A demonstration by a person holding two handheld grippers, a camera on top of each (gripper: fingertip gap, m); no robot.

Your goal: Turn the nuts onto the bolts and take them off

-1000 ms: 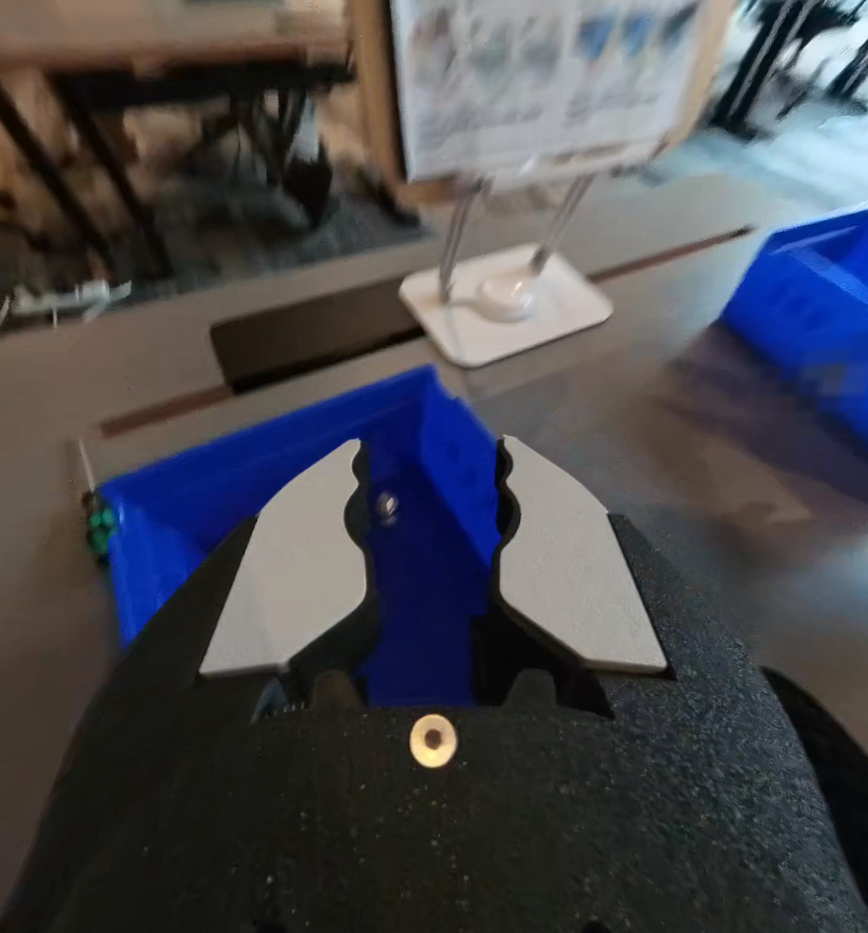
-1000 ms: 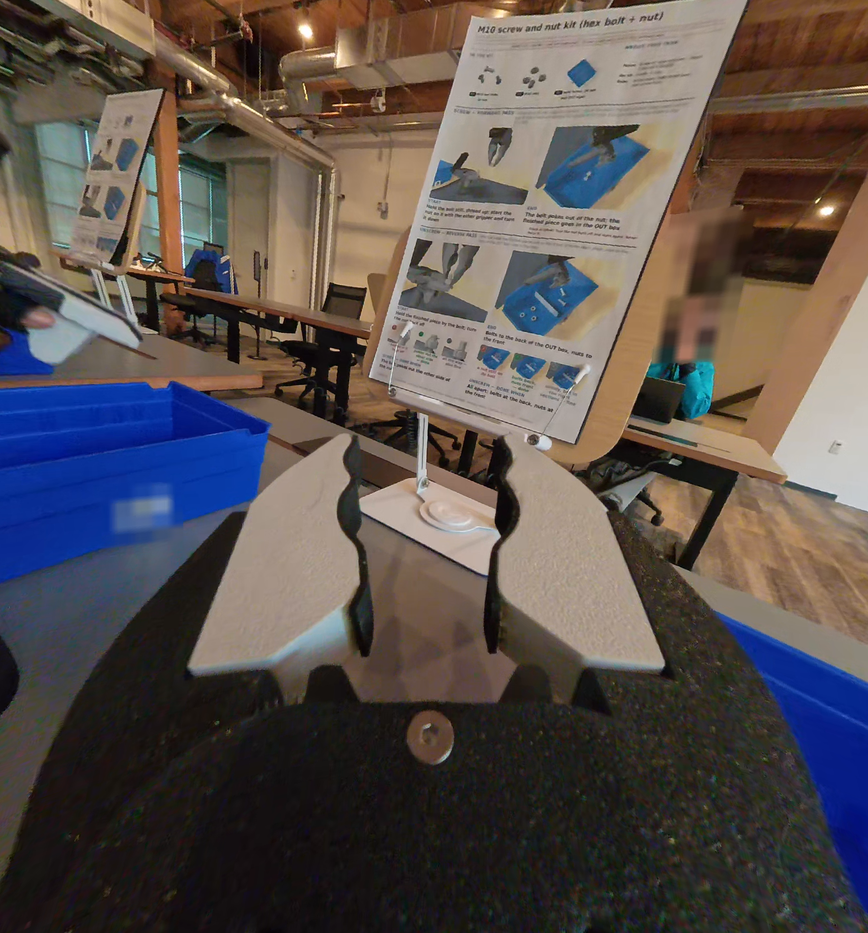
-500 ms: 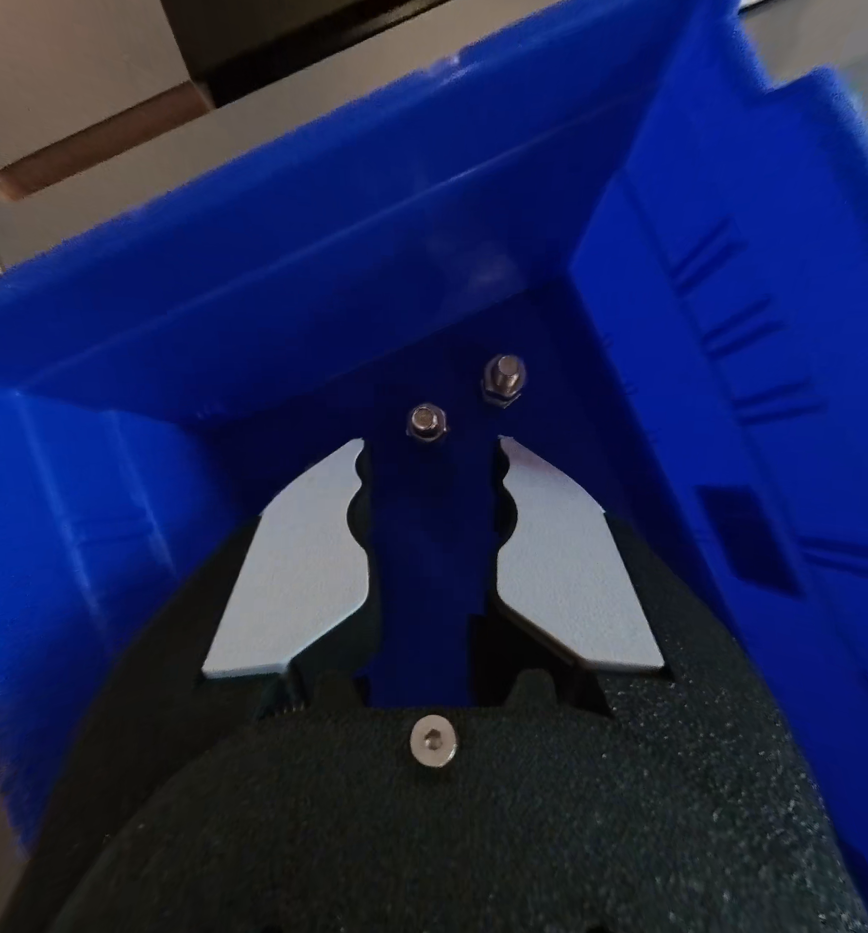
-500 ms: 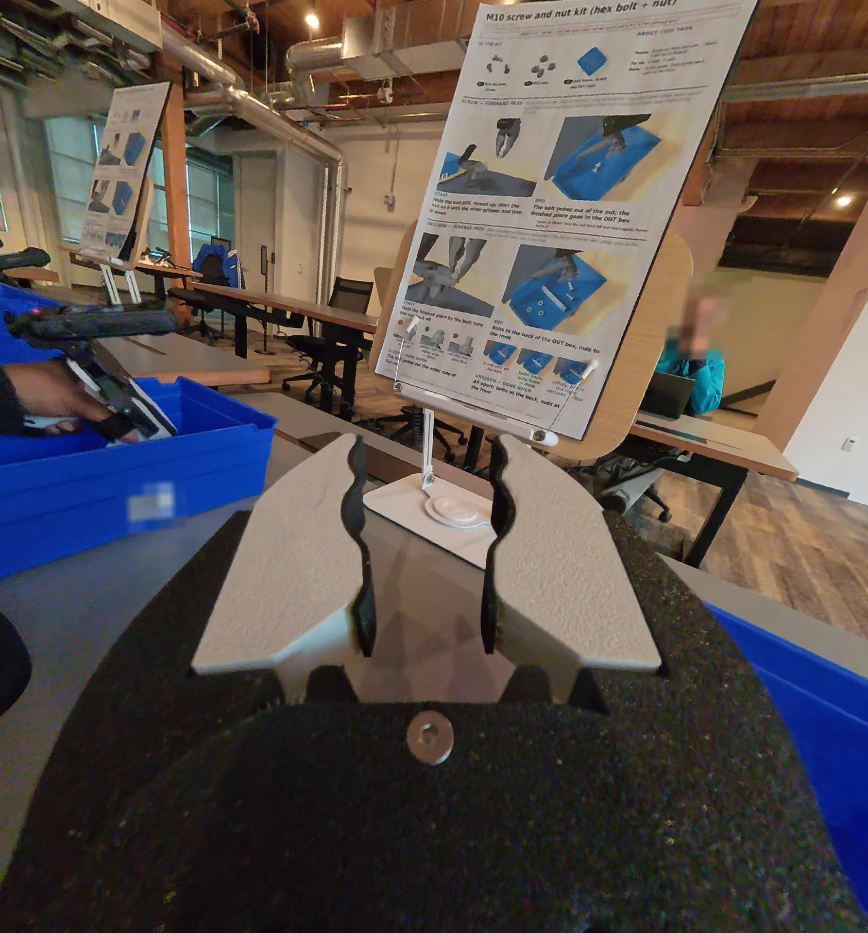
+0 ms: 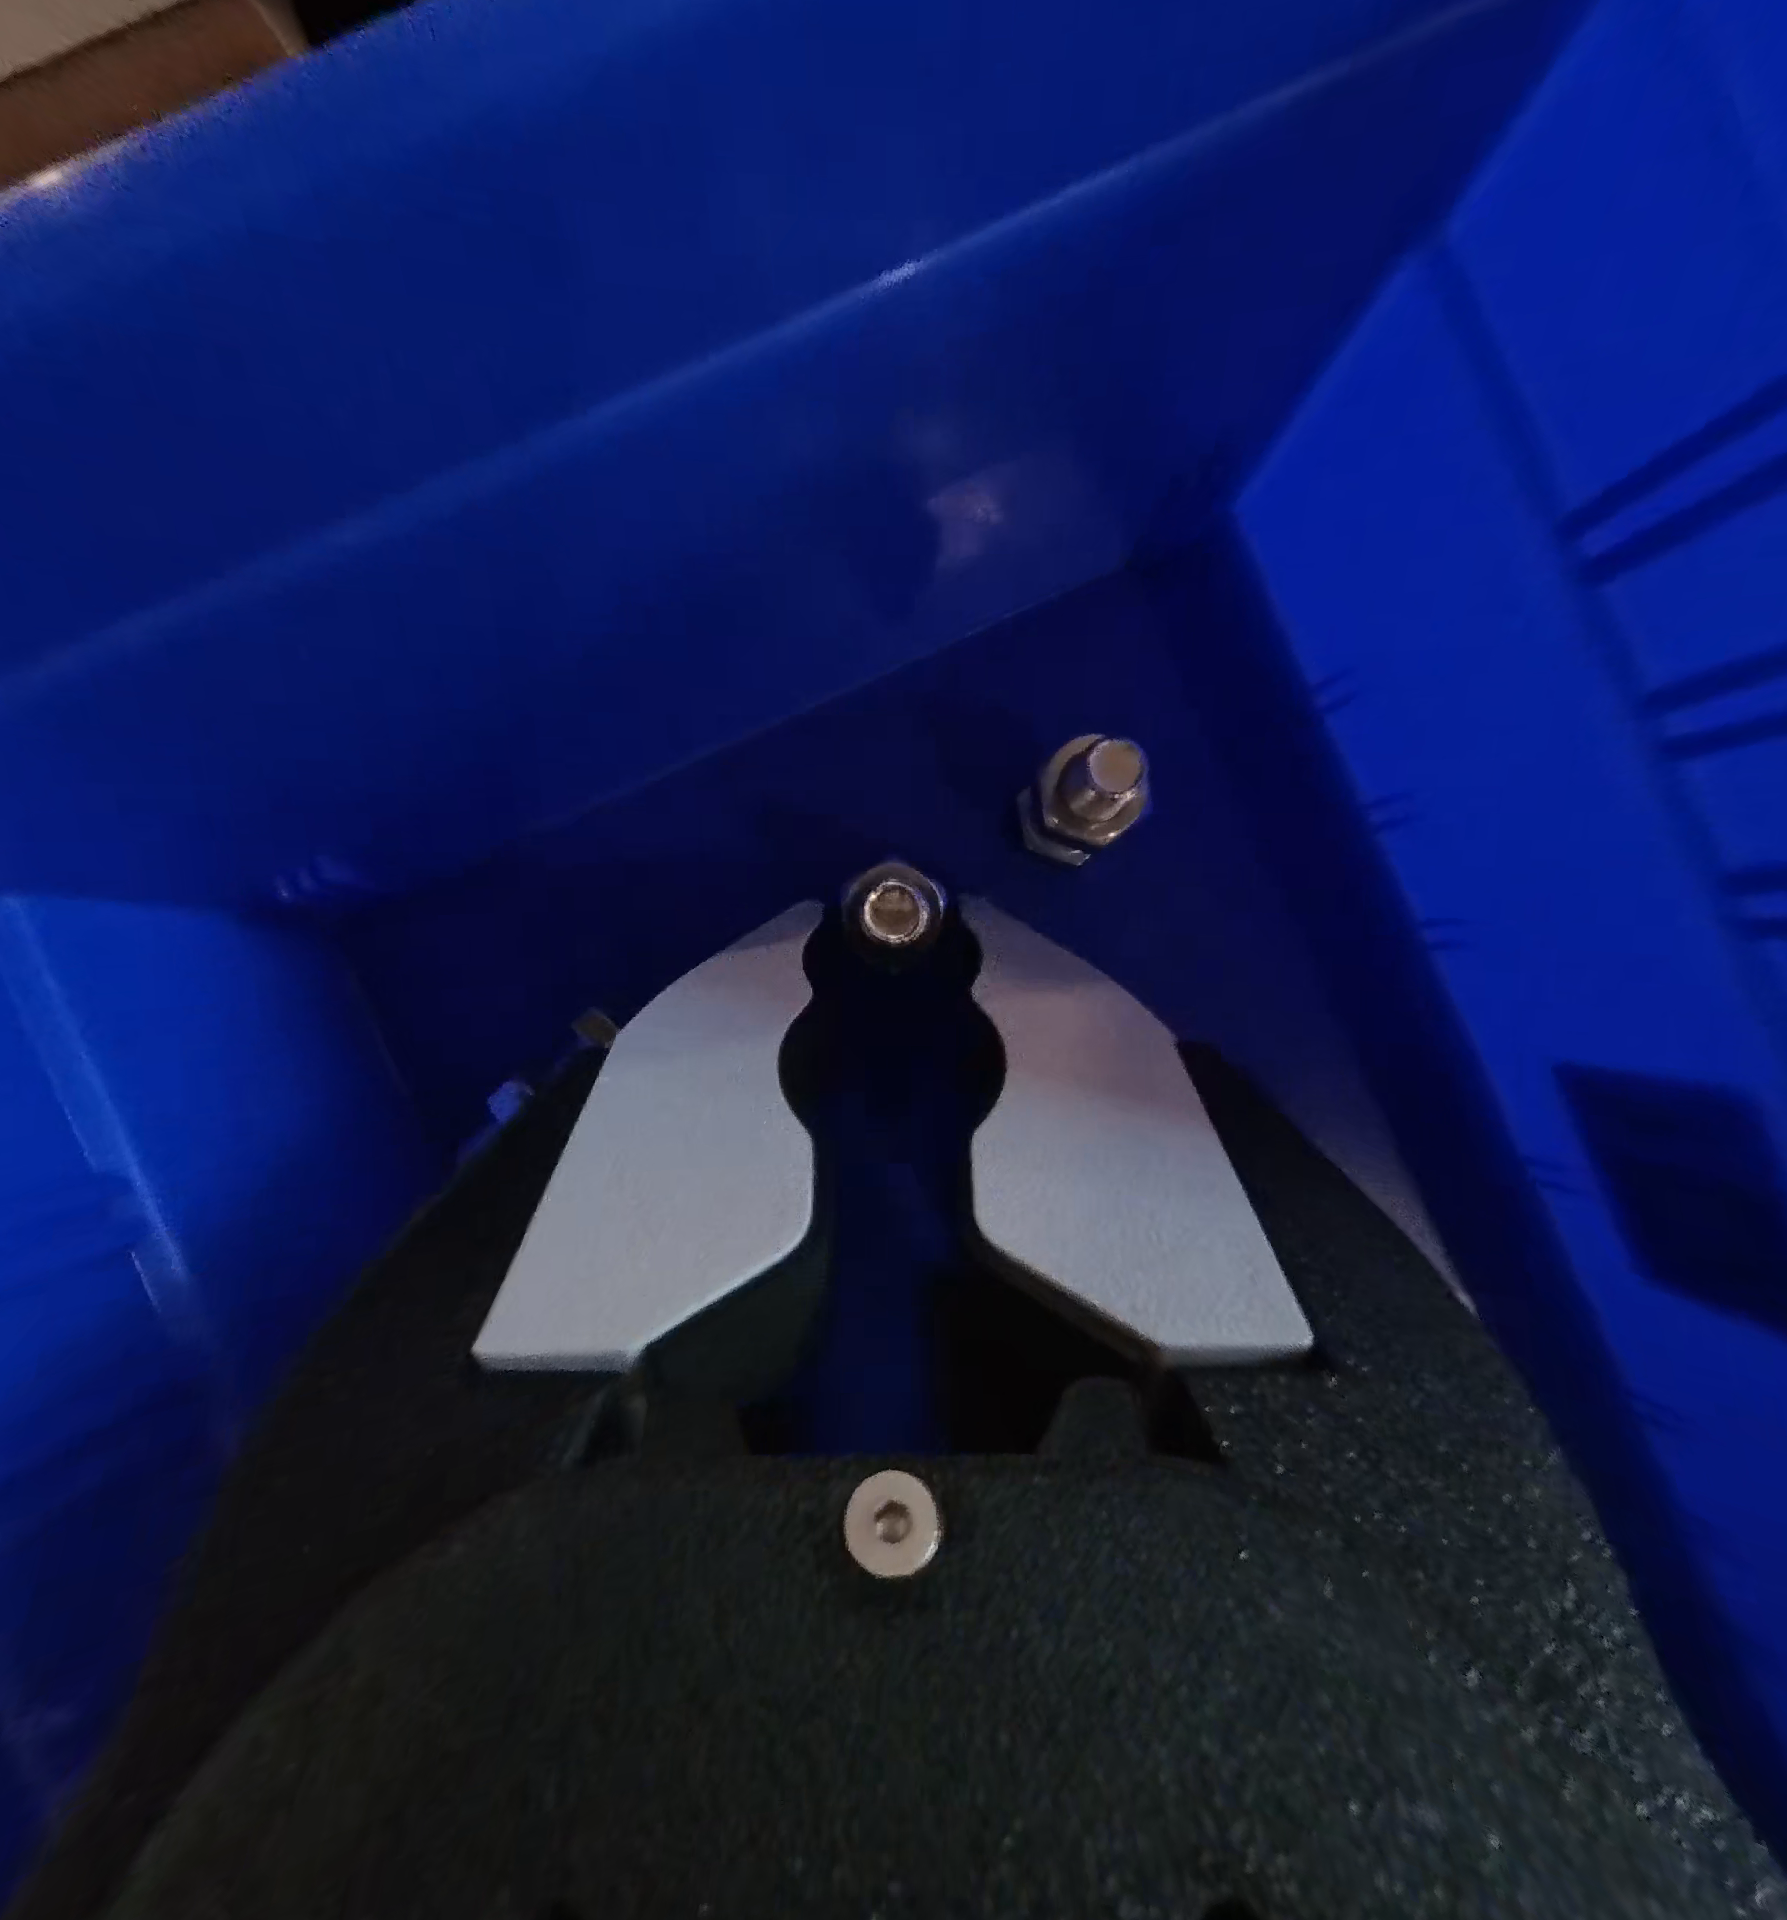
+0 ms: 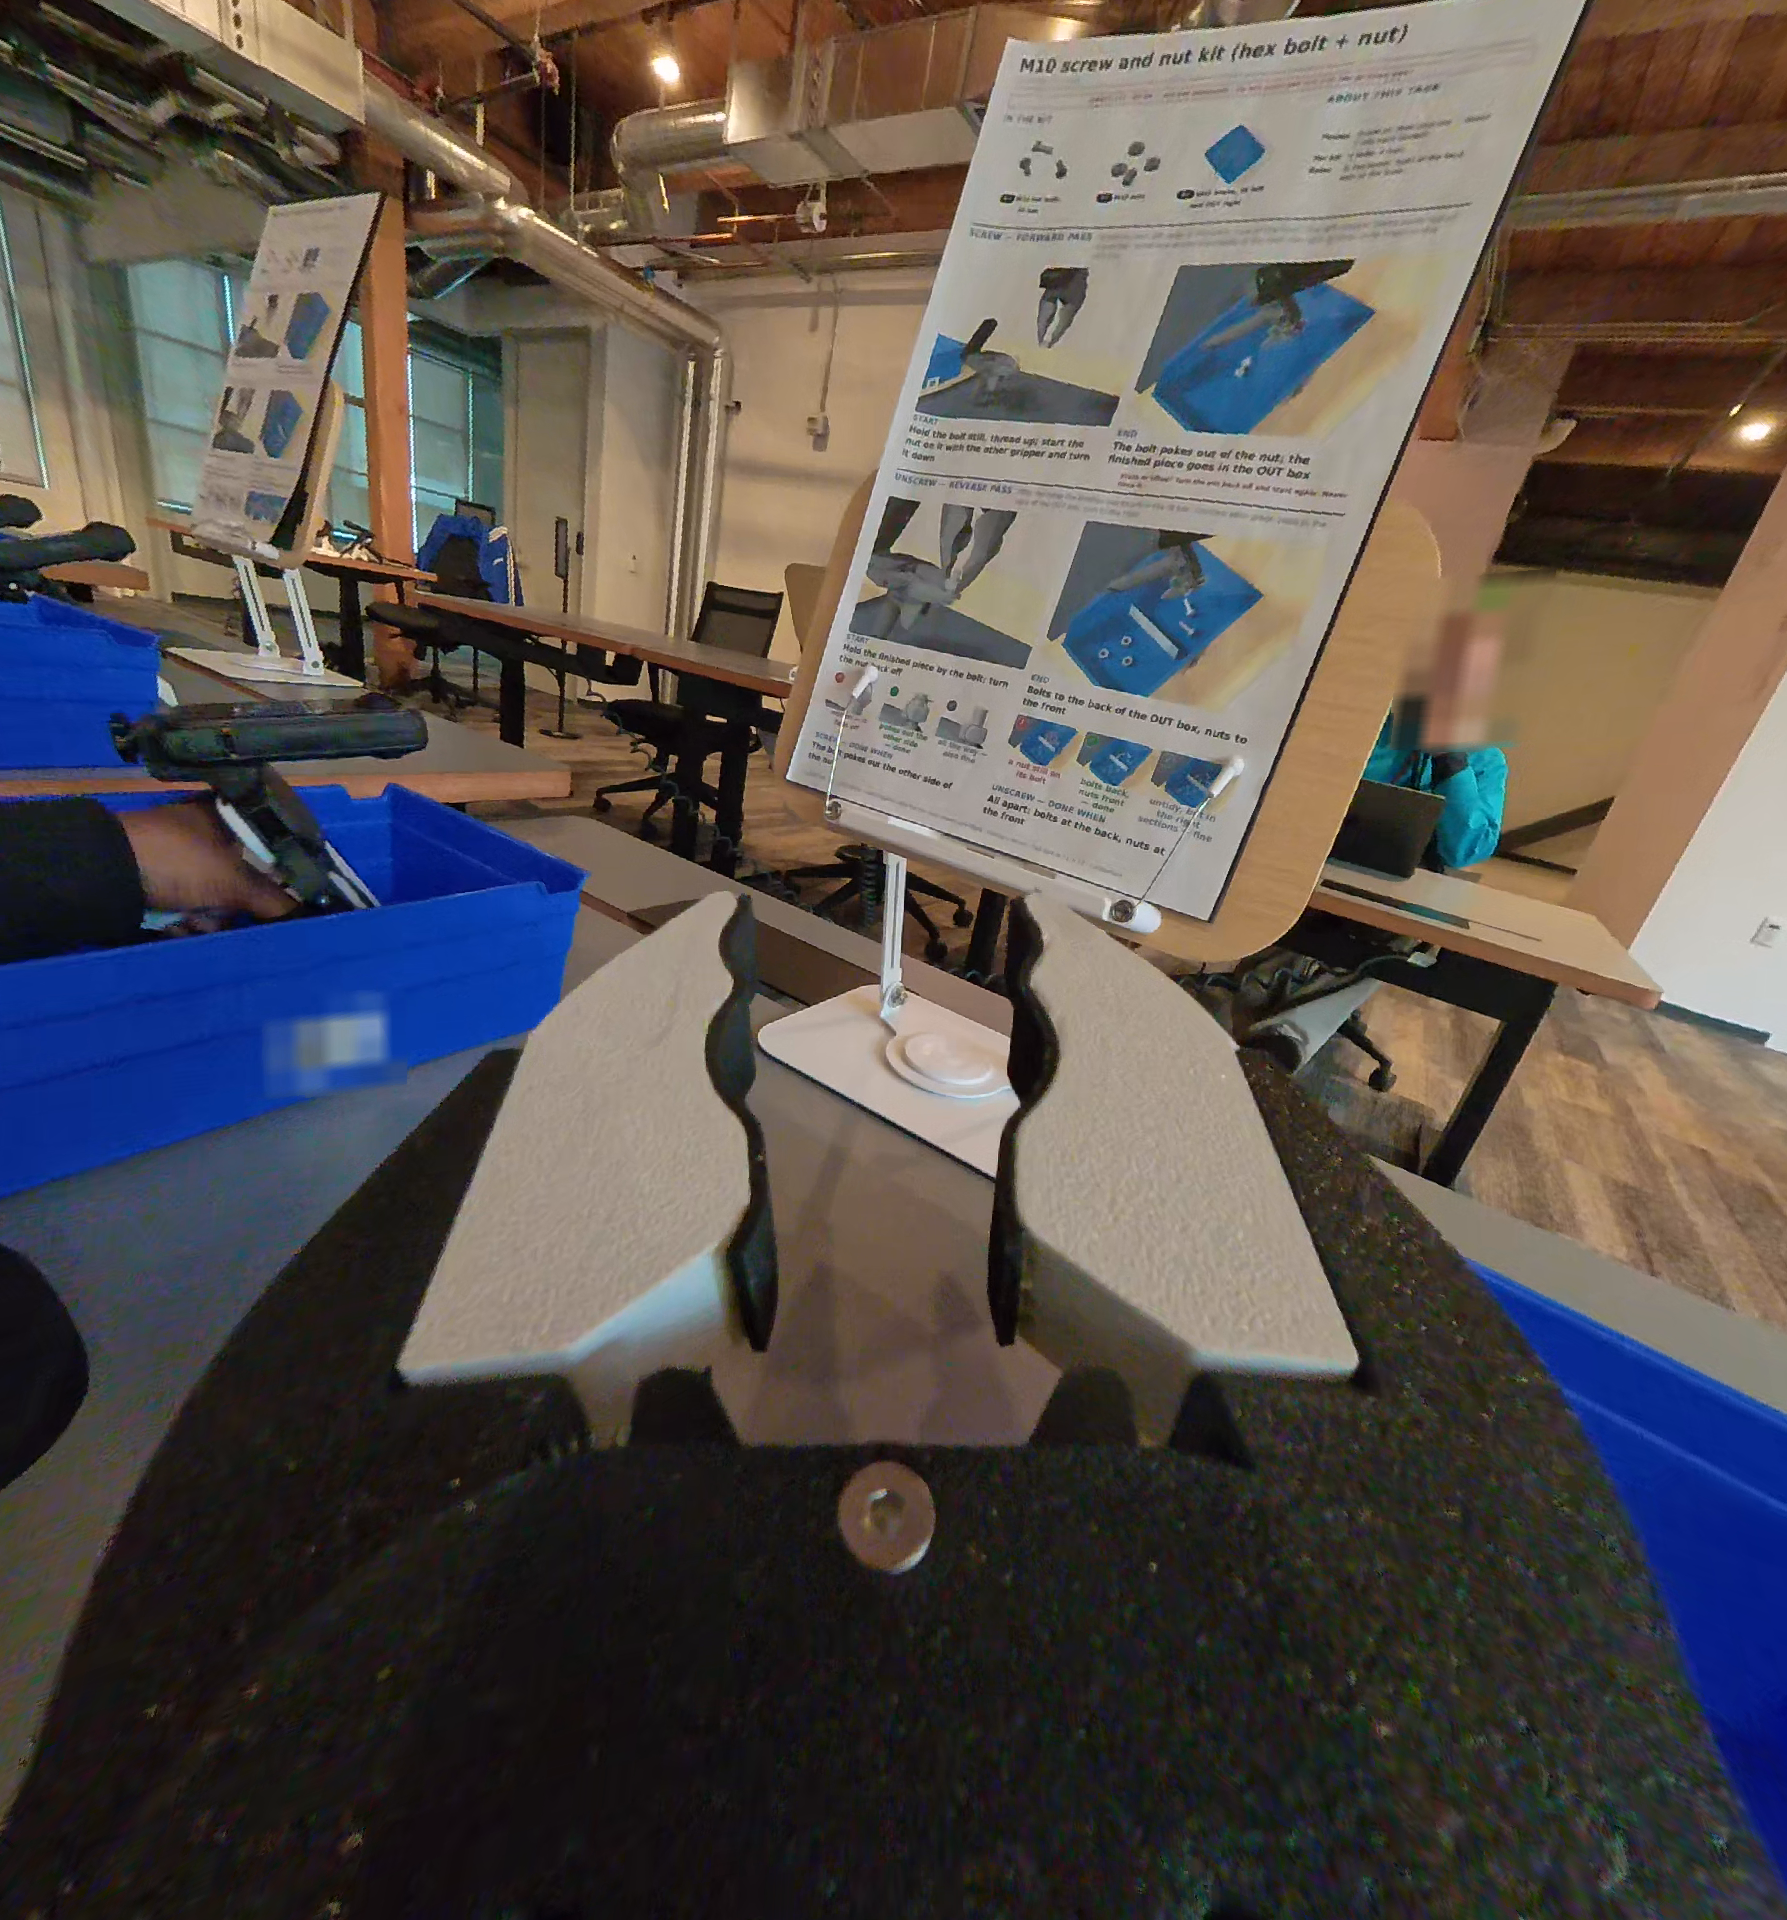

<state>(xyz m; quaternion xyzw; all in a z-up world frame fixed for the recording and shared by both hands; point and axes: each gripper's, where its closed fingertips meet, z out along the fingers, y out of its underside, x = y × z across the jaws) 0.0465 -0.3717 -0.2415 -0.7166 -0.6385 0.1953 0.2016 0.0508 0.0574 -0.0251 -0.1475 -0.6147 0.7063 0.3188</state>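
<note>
My left gripper point(image 5: 894, 927) is deep in a blue bin point(image 5: 660, 416), near its far right corner. Its fingertips are closed around a small bolt with a nut point(image 5: 891, 914) that stands on the bin floor. A second bolt with a nut on it point(image 5: 1081, 800) stands just beyond, to the right, free. My right gripper point(image 6: 873, 914) is open and empty, held above the grey table. In the right wrist view the left gripper point(image 6: 276, 831) and the hand holding it reach into the bin point(image 6: 193, 1039) at the left.
An instruction sheet on a white stand point(image 6: 899, 1049) is ahead of the right gripper. A second blue bin point(image 6: 1699, 1507) lies at the lower right. The bin's right wall point(image 5: 1595, 727) is close to the left gripper. A person point(image 6: 1440, 769) sits at a far desk. The tips of one gripper are about 50 cm away from the tips of the other.
My left gripper dropped into the blue bin, moved up to the nearer bolt and closed its fingers around it. The right gripper stayed open, nearly still.
</note>
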